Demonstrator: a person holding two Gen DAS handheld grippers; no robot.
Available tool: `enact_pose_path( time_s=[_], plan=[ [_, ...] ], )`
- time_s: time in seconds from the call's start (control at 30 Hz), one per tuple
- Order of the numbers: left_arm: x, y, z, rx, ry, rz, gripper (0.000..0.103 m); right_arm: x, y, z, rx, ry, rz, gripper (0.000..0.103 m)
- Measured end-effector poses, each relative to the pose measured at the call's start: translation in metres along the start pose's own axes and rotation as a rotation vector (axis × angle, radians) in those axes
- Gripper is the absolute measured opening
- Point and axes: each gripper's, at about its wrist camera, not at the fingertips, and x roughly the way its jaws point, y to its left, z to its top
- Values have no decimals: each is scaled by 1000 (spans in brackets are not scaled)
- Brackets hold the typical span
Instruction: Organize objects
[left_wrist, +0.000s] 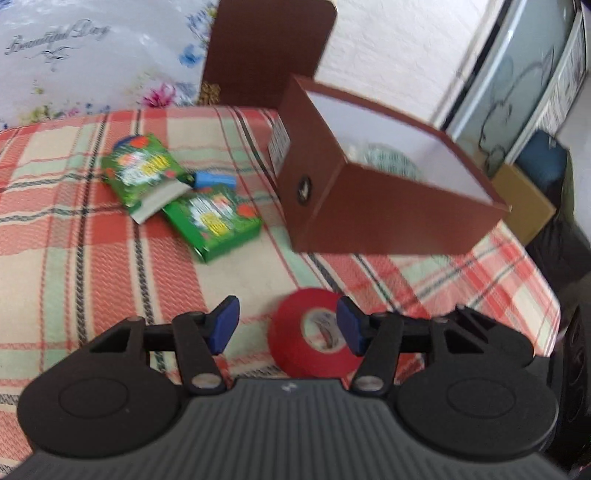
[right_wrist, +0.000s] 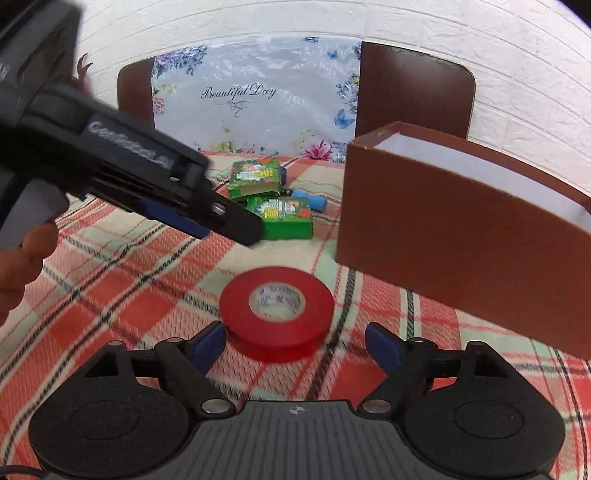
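Plaid cloth: red tape roll, brown box. Your right gripper and left gripper both gape apart, empty.

Tape: round red glossy plastic tape roll is shining.
Cloth: woven checked tablecloth is looking rough.
Box: brown matt cardboard box.

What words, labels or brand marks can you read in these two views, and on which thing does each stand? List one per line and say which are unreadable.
"Beautiful Day": script on the floral sheet against the wall.
Raised lettering on the left gripper body: blurred, unreadable.
Print on the two green boxes: too blurred.
White label and round emblem on the brown box: too small.
Print in the red tape roll core: illegible.
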Motion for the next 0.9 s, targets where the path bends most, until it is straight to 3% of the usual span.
enact_pose_path(
  time_s=[0.03,0.1,0.17,0.23,0.4,0.5,0.63,0.77,0.9],
  plan=[
    [5,-3,-1,10,25,12,57,2,-3,-1,10,6,5,78],
    [16,-4,-5,17,81,43,42,5,-6,0,28,11,22,78],
    [21,0,-9,-14,87,25,34,9,-5,2,30,11,36,78],
    [23,0,-9,-23,89,32,34,13,-3,4,17,18,62,66],
    [3,-21,18,6,33,32,29,8,-1,10,1,-24,50,67],
    [-18,-52,51,70,-61,-22,29,-15,-11,21,-25,-135,-12,67],
    [-15,-107,91,196,-144,-59,29,-41,-44,44,-30,-255,-142,67],
    [14,-148,118,258,-166,-100,29,-56,-96,61,37,-297,-220,67],
    [54,-171,130,263,-124,-128,29,-54,-138,63,76,-261,-279,67]
  ],
)
